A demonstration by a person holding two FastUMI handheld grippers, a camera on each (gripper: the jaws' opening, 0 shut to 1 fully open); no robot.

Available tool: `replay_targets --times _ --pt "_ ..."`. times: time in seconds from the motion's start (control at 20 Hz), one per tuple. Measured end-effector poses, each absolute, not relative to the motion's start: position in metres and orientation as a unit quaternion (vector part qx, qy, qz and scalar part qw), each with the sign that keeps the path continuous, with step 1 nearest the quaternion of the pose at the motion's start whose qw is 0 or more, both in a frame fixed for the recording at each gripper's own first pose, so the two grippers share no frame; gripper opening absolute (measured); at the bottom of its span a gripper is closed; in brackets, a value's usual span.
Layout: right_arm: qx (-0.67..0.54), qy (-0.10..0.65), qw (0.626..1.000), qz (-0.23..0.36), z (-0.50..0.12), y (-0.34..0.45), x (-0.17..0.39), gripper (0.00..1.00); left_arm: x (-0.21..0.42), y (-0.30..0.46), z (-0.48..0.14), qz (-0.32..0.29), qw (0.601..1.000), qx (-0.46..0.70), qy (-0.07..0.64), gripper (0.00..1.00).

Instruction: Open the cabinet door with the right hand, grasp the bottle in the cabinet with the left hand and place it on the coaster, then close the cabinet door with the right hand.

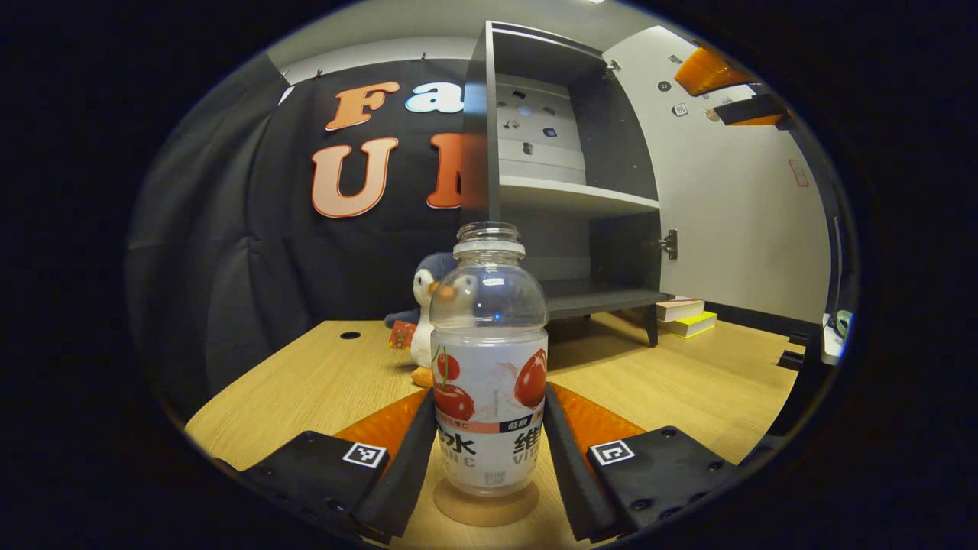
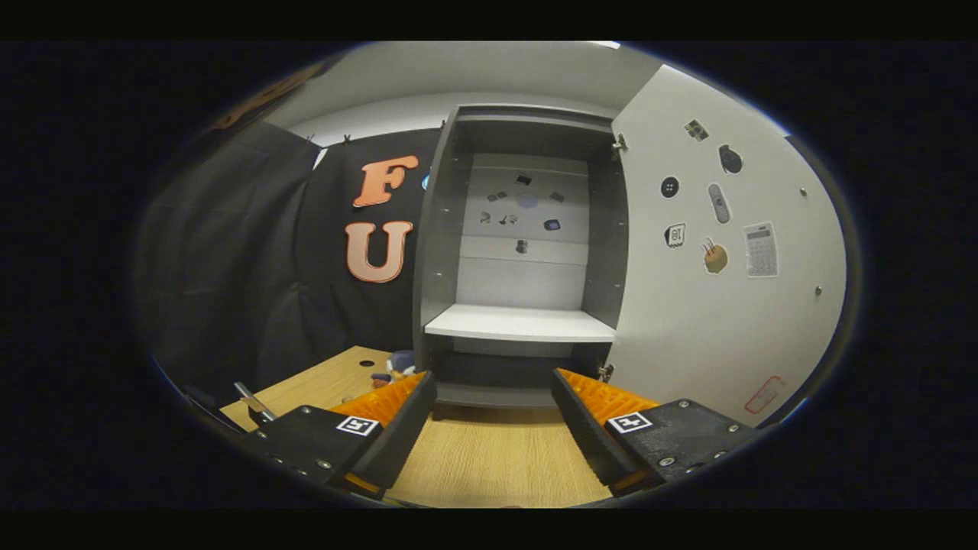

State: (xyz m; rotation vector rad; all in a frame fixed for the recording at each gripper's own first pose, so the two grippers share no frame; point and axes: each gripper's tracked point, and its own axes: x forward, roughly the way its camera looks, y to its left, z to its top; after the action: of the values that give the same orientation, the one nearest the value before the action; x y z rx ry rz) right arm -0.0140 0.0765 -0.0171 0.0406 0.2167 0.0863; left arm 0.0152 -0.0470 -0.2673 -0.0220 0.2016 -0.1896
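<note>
A clear, capless bottle (image 1: 489,367) with a cherry label stands upright on the round cork coaster (image 1: 486,508) on the wooden table. My left gripper (image 1: 489,401) has both fingers against the bottle's sides. Behind it the grey cabinet (image 1: 573,198) stands with its white door (image 1: 733,198) swung wide to the right. In the left gripper view my right gripper (image 1: 726,92) shows high up by the door. My right gripper (image 2: 493,382) is open and holds nothing, facing the open cabinet (image 2: 519,325) and its door (image 2: 710,305) from a short distance.
A penguin plush (image 1: 424,305) sits on the table (image 1: 321,374) just behind the bottle, left of the cabinet. Some books (image 1: 688,317) lie under the open door. Stickers dot the door's inside and the cabinet's back wall.
</note>
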Motion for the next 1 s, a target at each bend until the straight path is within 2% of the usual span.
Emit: replay_targets --times 0.65,1.0 --pt "0.043 0.135 0.989 0.044 -0.032 0.073 -0.022 0.93 0.008 -0.048 -0.285 -0.091 0.988 -0.004 0.125 0.82" --pt "0.048 0.144 0.987 0.060 -0.037 0.087 -0.028 0.93 -0.009 -0.042 -0.295 -0.083 0.985 -0.008 0.152 0.85"
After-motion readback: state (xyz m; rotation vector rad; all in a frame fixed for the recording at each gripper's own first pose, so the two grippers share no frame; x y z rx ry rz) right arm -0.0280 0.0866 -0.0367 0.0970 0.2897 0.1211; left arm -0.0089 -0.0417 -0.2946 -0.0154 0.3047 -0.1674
